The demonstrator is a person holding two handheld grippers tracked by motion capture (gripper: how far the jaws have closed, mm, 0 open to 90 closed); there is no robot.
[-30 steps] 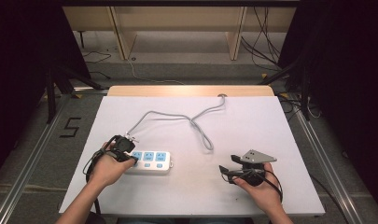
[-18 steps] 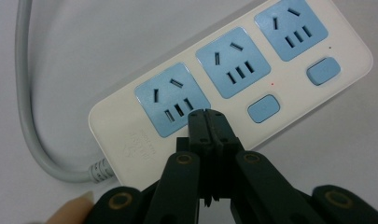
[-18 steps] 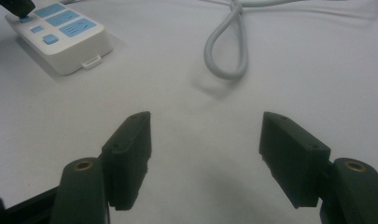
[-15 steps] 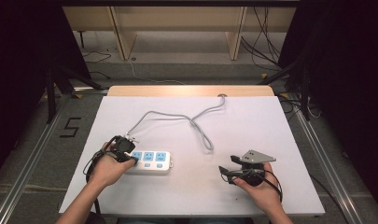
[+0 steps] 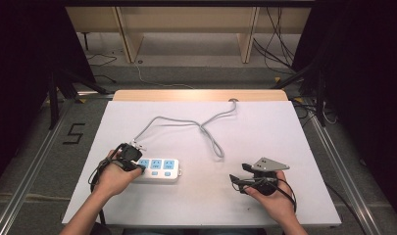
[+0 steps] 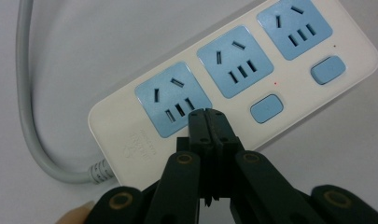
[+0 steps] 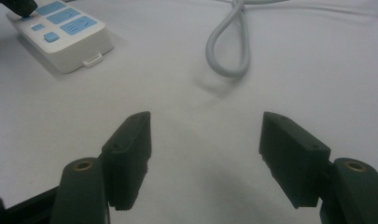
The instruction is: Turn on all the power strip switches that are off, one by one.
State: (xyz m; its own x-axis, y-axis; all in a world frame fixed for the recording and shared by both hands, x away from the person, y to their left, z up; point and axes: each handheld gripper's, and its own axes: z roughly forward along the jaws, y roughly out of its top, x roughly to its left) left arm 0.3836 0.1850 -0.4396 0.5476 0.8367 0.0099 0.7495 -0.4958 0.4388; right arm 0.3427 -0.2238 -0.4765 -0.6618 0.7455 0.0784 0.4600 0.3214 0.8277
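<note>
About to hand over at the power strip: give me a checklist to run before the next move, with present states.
1. Left gripper shut, nothing between the jaws: ok.
2. Its tips on the power strip at the first blue socket, where that socket's switch would be: ok; whether they press it, cannot tell.
3. The other two switches uncovered: ok.
4. Right gripper open, over bare table, holding nothing: ok.
5. Grey cable loops across the table, apart from both grippers: ok.
6. Strip powered: cannot tell.
</note>
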